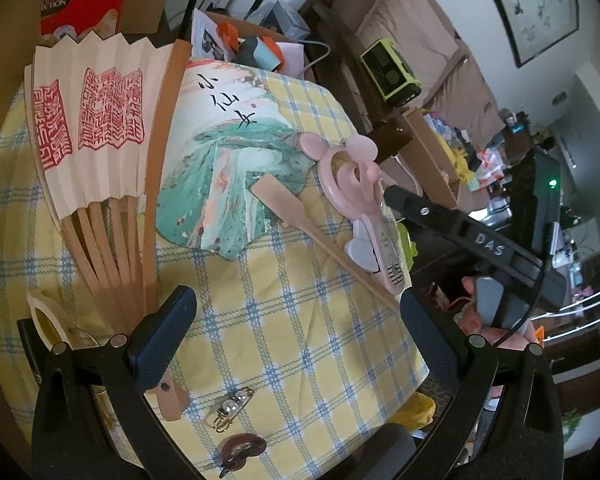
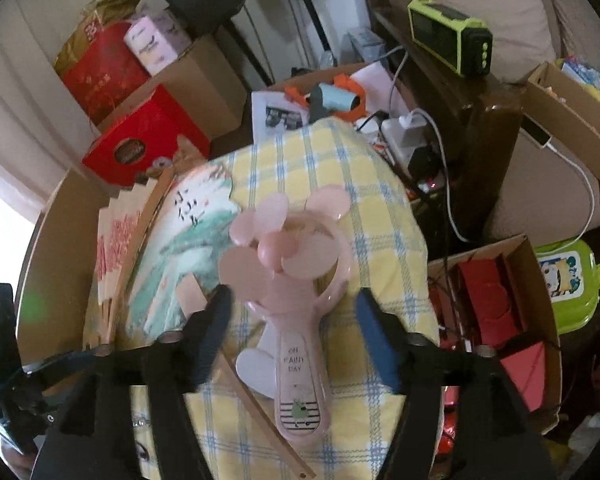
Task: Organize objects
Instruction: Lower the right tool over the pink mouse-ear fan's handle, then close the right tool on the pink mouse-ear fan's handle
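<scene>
A pink hand fan (image 2: 296, 280) with mouse ears lies on the yellow checked cloth (image 2: 380, 208); it also shows in the left wrist view (image 1: 360, 196). My right gripper (image 2: 292, 304) is open, its fingers either side of the fan's neck, not touching. A painted round fan (image 1: 228, 168) with a wooden handle lies left of it (image 2: 180, 240). A folding paper fan (image 1: 96, 136) with red seals lies further left. My left gripper (image 1: 296, 308) is open and empty above the cloth's near part.
A pearl hair clip (image 1: 230, 402) and a brown clip (image 1: 236, 450) lie near the cloth's front edge. A tape roll (image 1: 46, 320) sits at the left. Red boxes (image 2: 140, 140), a green radio (image 2: 448, 36) and a cardboard box (image 2: 512, 320) surround the table.
</scene>
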`<state>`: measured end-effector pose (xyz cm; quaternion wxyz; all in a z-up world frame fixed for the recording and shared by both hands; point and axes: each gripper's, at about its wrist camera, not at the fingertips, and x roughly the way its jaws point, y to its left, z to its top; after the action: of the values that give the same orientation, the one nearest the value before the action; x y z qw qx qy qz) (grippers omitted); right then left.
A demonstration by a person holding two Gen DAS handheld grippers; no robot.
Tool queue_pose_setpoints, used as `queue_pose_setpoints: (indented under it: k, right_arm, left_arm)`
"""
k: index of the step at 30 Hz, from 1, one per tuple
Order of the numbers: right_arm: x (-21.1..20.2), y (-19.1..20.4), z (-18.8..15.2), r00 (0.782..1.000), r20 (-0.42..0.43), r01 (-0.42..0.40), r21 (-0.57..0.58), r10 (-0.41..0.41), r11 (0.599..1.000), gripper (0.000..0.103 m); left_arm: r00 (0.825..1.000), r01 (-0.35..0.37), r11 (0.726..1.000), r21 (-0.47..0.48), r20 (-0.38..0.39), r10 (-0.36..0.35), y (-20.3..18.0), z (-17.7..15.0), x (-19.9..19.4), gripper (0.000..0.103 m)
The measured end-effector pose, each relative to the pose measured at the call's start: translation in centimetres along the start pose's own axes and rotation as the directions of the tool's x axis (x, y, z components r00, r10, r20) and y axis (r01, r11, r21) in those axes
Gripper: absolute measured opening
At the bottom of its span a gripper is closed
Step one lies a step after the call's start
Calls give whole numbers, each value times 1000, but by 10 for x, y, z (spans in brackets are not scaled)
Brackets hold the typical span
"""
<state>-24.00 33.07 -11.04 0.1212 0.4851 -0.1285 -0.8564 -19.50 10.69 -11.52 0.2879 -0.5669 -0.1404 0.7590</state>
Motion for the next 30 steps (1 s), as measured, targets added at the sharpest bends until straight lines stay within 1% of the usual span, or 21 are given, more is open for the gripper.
queue_pose_setpoints:
  k: [3,6,8,13,14,15,16,18,19,22,25,26,28,30]
  right_arm:
    - [0,13,6,999,28,37,-52,-36,998,77]
    - [6,29,13,997,37,68,-108,-64,992,77]
    - [13,36,16,996,35,84,-130,-81,988,77]
    - [35,45,21,987,3,159,-186,-161,970,77]
    - [37,46,20,985,1,170,-195,-174,966,75]
    - [39,46,20,982,3,185,-204,-188,961,72]
    - [40,47,20,980,3,194,-211,-197,958,65]
    - [41,48,19,978,0,205,-231,-211,951,57]
    - [39,50,19,979,3,200,-236,-205,951,49]
    - [33,54,20,980,13,195,-249,-198,949,42]
    - [28,56,21,985,6,167,-246,-170,955,29]
    - [26,57,21,986,6,162,-246,-166,956,26]
    - [22,56,22,991,2,130,-232,-133,964,13]
    - [18,54,23,996,-14,79,-203,-83,976,13]
  left_arm:
    - [1000,-1,1000,2,1,1,1,1,0,101]
    - [1000,0,1000,3,-2,0,0,1,-1,102]
    - [1000,-2,1000,7,-3,2,-2,3,0,102]
    - [1000,-5,1000,6,-6,5,-3,2,0,102]
    - [1000,-5,1000,6,-6,5,-3,2,0,102]
    - [1000,-5,1000,4,-6,5,-3,1,0,102]
    - [1000,-6,1000,3,-6,6,-2,2,0,102]
    - [1000,-8,1000,1,-7,8,-1,1,1,102]
    - [1000,-8,1000,-1,-8,8,0,1,1,102]
    - [1000,-5,1000,-5,-9,5,-1,1,1,102]
    - [1000,-3,1000,-1,-10,3,-3,0,1,102]
    - [1000,-2,1000,0,-9,2,-4,-1,1,102]
    - [1000,-1,1000,1,-8,1,-6,-1,0,102]
    - [1000,-2,1000,1,-8,2,-7,-2,0,102]
